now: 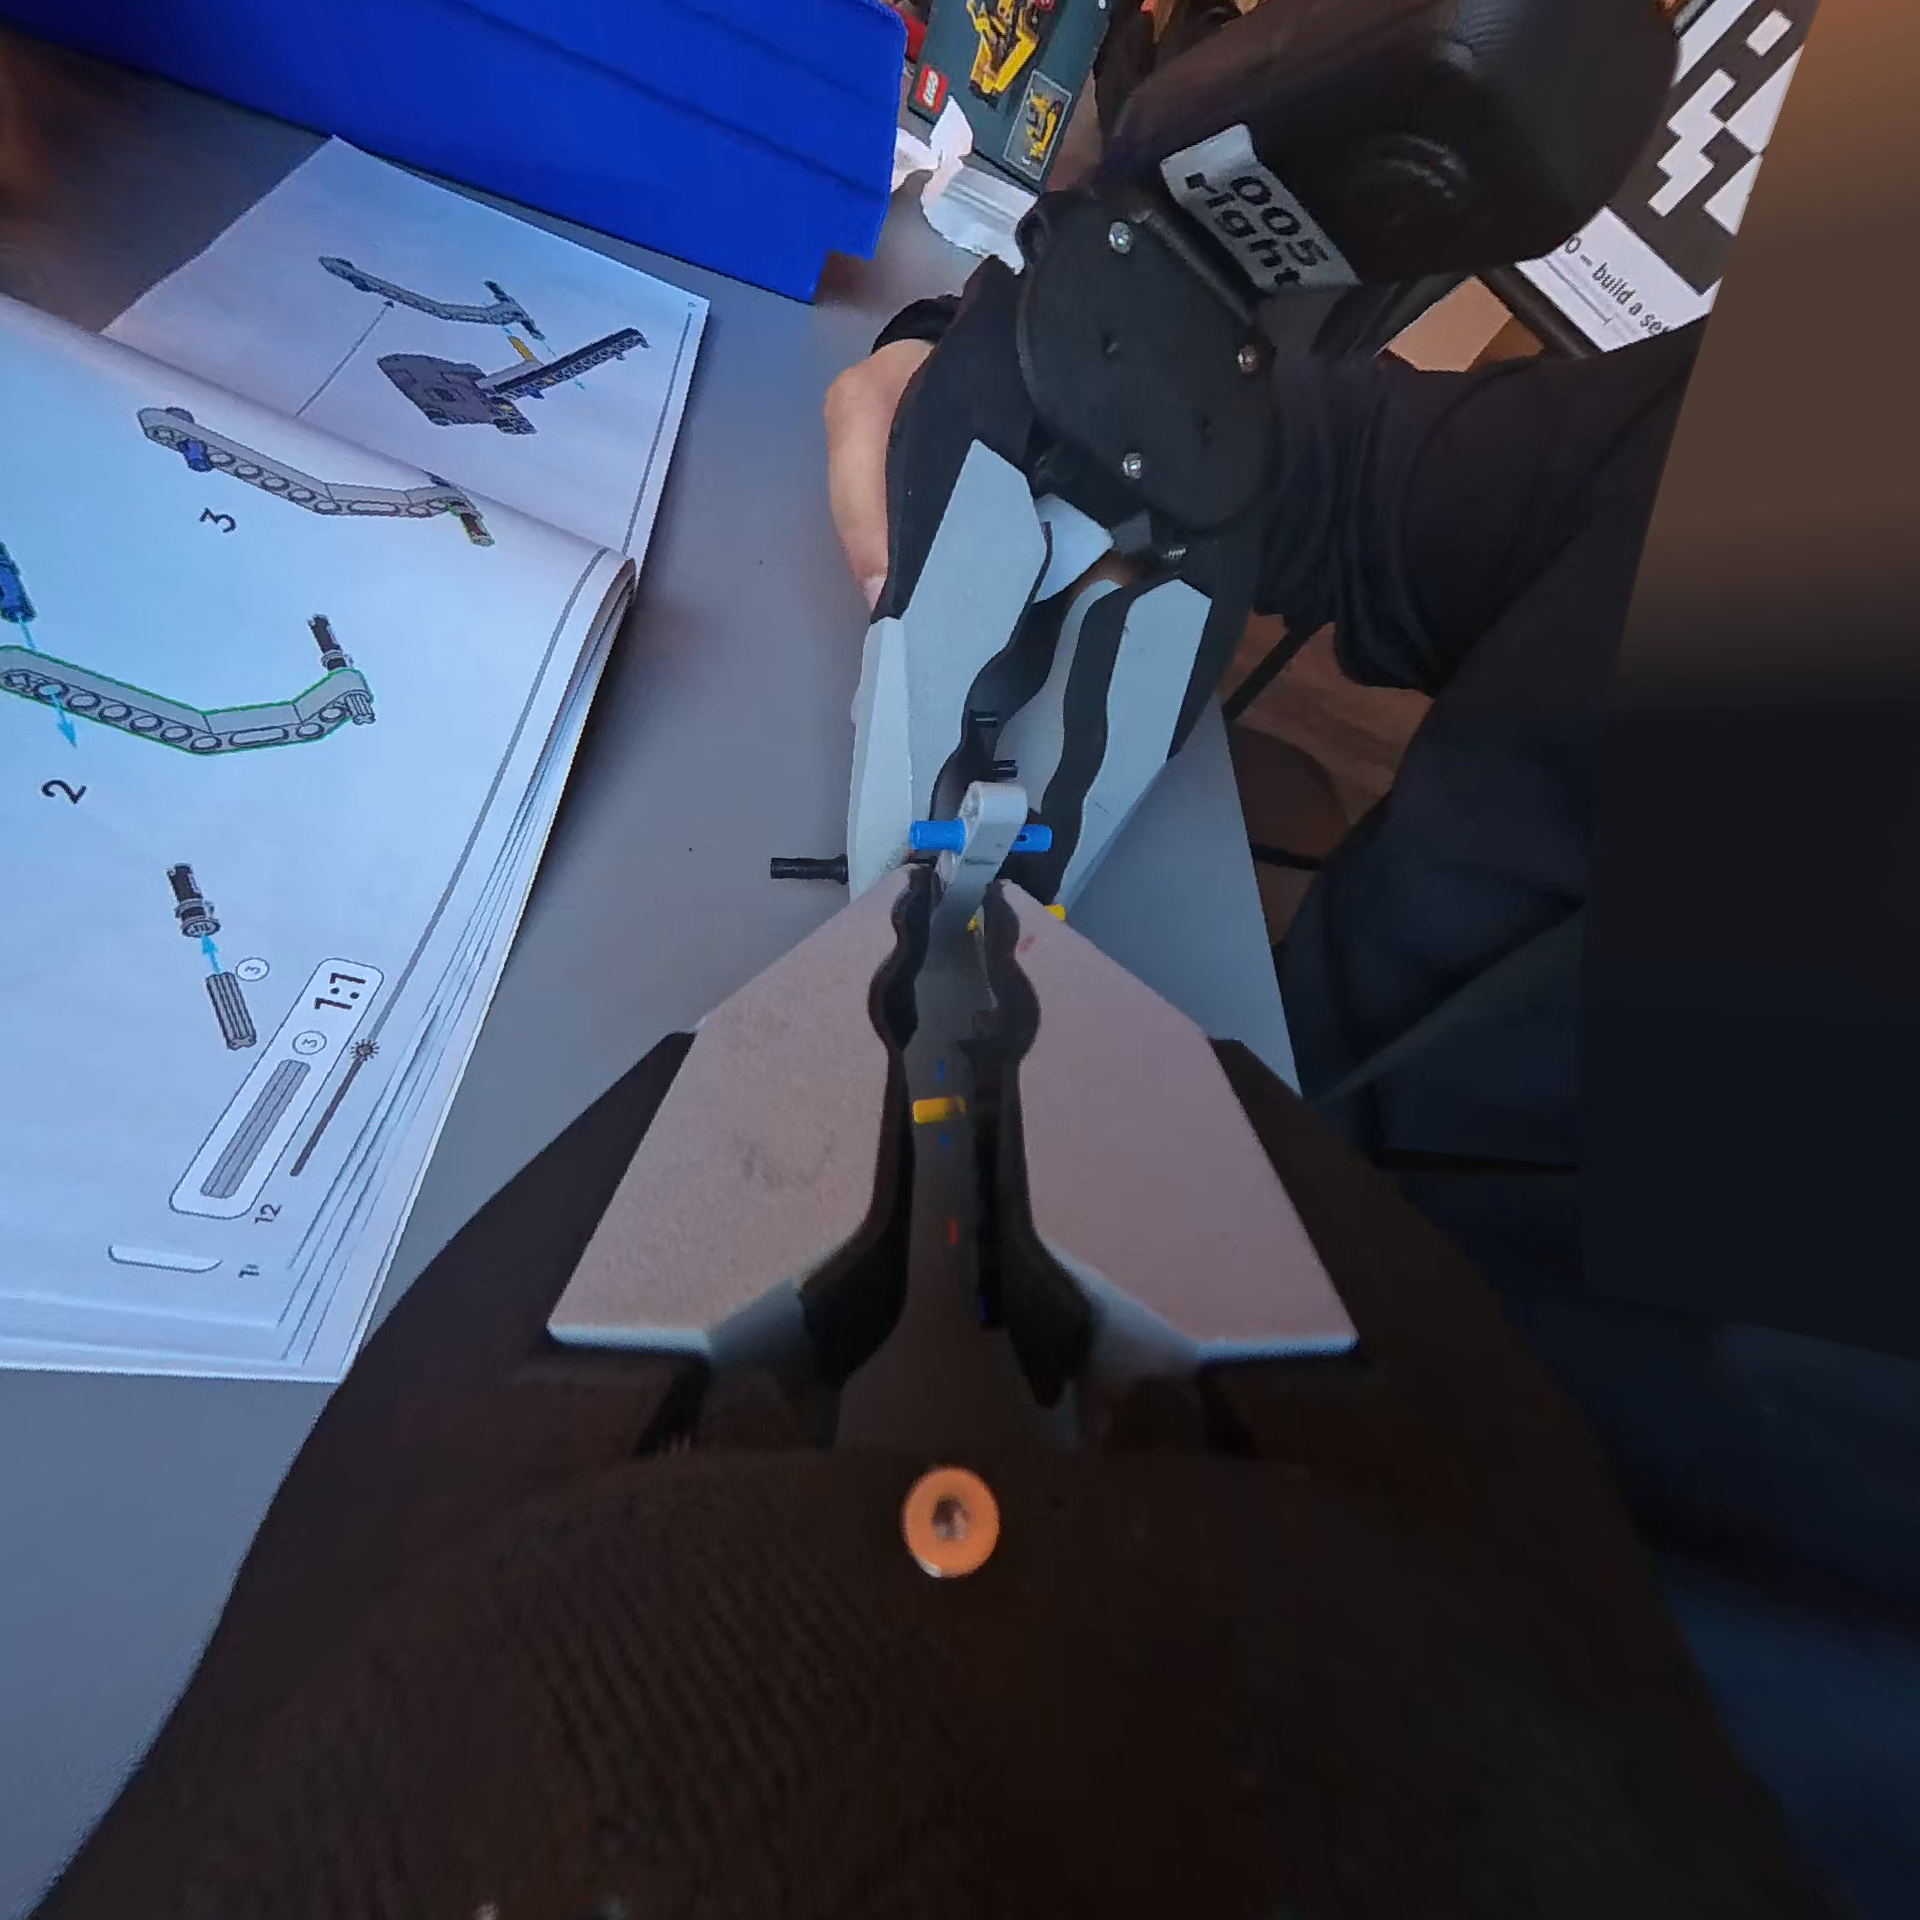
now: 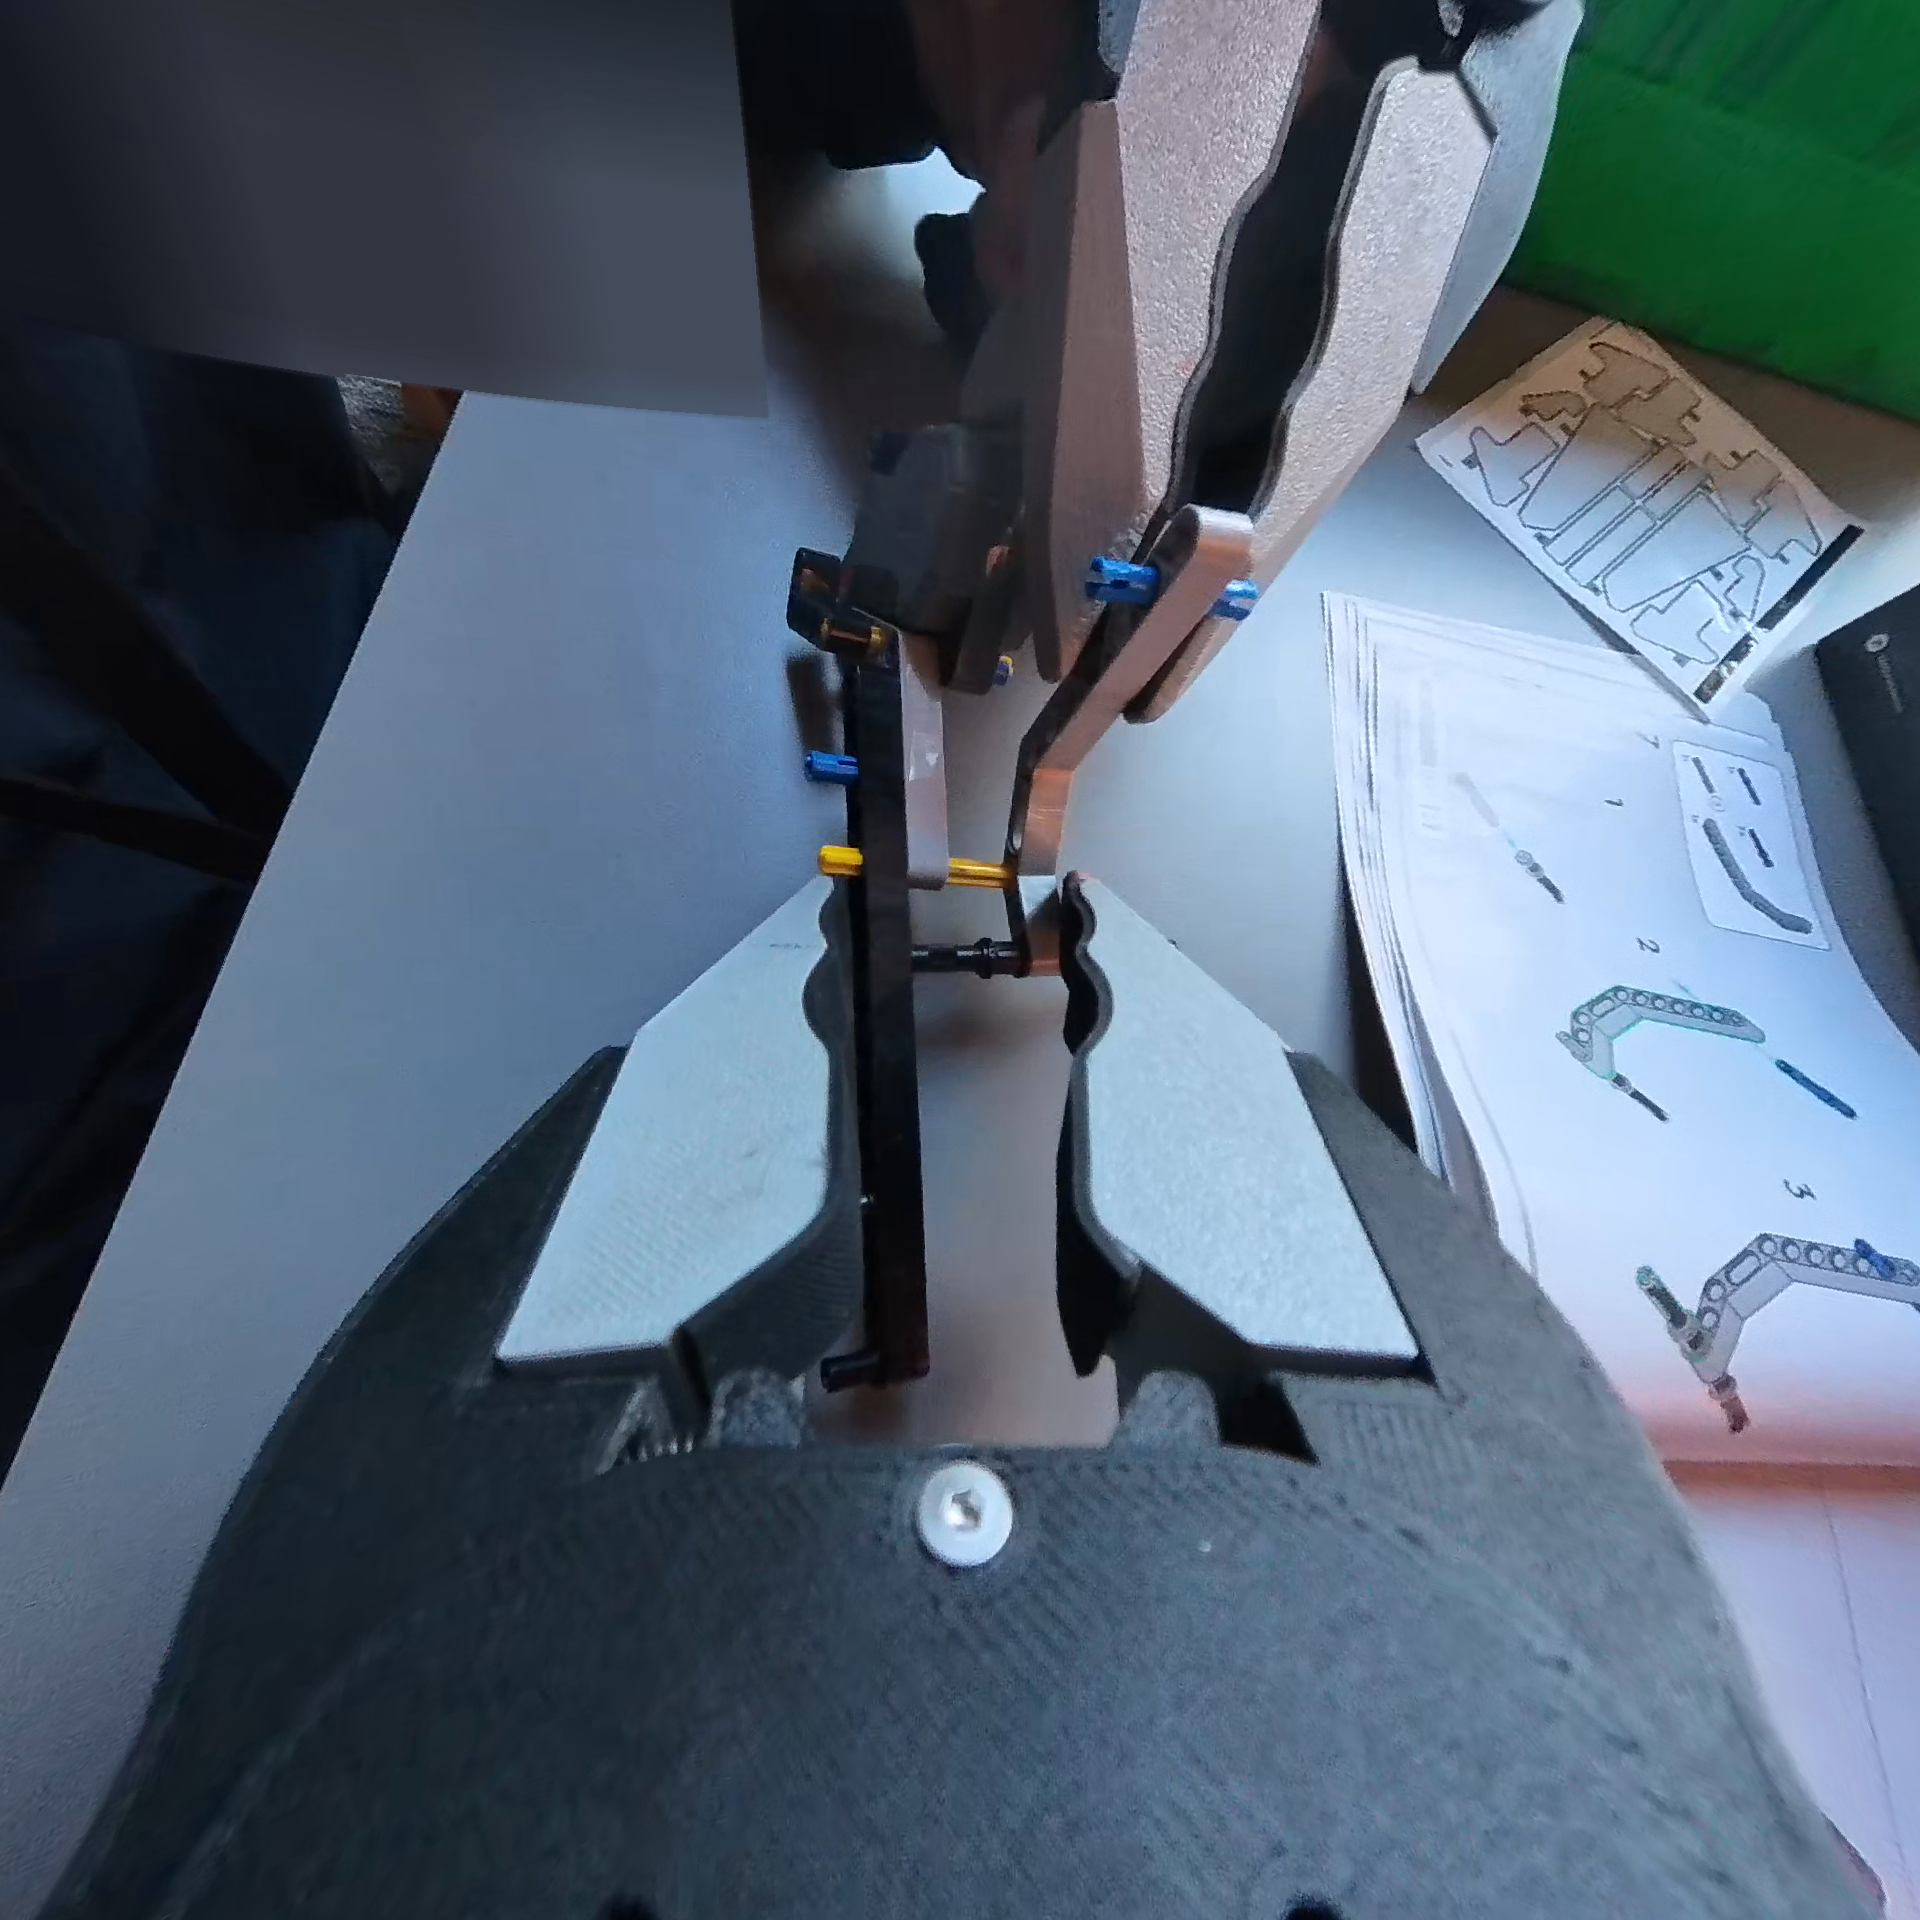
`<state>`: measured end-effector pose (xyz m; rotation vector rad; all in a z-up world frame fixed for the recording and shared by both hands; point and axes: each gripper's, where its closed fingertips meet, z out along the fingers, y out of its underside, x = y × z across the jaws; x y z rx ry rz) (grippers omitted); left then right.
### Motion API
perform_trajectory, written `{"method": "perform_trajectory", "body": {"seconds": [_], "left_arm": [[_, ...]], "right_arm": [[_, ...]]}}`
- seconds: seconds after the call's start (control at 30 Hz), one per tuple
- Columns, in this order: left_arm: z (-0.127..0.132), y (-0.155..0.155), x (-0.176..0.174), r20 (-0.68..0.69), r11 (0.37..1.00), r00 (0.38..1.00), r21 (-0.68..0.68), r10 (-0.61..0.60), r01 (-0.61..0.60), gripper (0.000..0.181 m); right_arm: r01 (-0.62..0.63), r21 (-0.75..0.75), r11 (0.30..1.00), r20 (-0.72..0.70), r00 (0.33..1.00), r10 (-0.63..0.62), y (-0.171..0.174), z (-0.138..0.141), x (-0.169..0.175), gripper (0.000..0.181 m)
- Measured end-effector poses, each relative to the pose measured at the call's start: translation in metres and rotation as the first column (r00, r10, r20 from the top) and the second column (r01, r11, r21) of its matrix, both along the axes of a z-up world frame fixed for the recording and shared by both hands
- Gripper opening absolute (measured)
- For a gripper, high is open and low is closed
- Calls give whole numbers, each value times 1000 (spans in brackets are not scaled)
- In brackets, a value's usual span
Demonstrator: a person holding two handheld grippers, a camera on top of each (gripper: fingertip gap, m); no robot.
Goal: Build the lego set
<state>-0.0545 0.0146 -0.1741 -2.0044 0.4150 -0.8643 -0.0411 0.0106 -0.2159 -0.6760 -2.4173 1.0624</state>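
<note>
A partly built lego assembly hangs between both grippers. In the right wrist view it is a long black beam (image 2: pixel 888 1039) and a grey bent beam (image 2: pixel 1174 623), joined by a yellow axle (image 2: pixel 977 868) and a black pin (image 2: pixel 966 951). My right gripper (image 2: pixel 951 914) is closed across the two beams, one finger on each. My left gripper (image 2: pixel 1153 623) comes from above, shut on the grey beam's top end near a blue pin (image 2: pixel 1117 579). In the left wrist view my left gripper (image 1: pixel 956 894) clamps the grey beam (image 1: pixel 982 821), and the right gripper (image 1: pixel 977 842) points down at it.
An open instruction booklet (image 1: pixel 312 727) lies left on the grey table (image 1: pixel 727 623); it also shows in the right wrist view (image 2: pixel 1610 987). A loose black pin (image 1: pixel 810 865) lies by the fingers. Blue bins (image 1: pixel 571 104) and the lego box (image 1: pixel 997 83) stand behind. A sticker sheet (image 2: pixel 1642 499) lies at right. Across from one pair of fingers to the other is roughly 5 cm.
</note>
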Motion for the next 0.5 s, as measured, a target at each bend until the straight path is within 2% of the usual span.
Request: {"method": "perform_trajectory", "body": {"seconds": [0.5], "left_arm": [[2, -2, 5, 60, 1000, 998, -19, -5, 7, 9]], "right_arm": [[11, 56, 998, -41, 999, -9, -2, -1, 0, 37]]}}
